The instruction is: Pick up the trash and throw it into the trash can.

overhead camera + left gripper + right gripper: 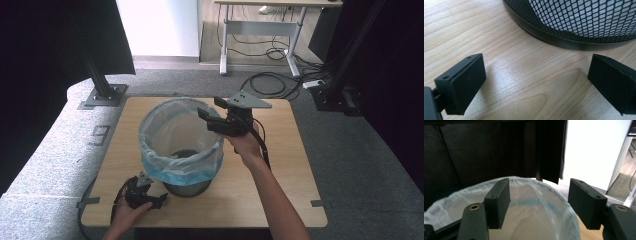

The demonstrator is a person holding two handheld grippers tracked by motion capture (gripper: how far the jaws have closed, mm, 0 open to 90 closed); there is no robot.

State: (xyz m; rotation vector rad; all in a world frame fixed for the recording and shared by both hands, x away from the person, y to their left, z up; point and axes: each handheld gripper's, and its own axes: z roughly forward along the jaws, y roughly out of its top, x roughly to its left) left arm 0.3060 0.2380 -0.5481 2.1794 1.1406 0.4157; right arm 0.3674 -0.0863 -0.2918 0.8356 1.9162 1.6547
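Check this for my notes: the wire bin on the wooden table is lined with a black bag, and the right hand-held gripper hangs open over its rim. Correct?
Not quite. The bag lining the wire bin is pale blue and see-through, not black, as the high view shows. The rest holds: the bin stands on the wooden table, and the right hand-held gripper hangs open over its rim.

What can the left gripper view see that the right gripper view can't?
The left gripper view sees the wooden table up close and the black mesh bin at its base, with the left gripper open just above the wood.

The right gripper view sees the bag liner stretched over the bin's top rim, a dark curtain and a white wall behind, with the right gripper open.

Both share the same bin and a pair of black jaws with nothing between them.
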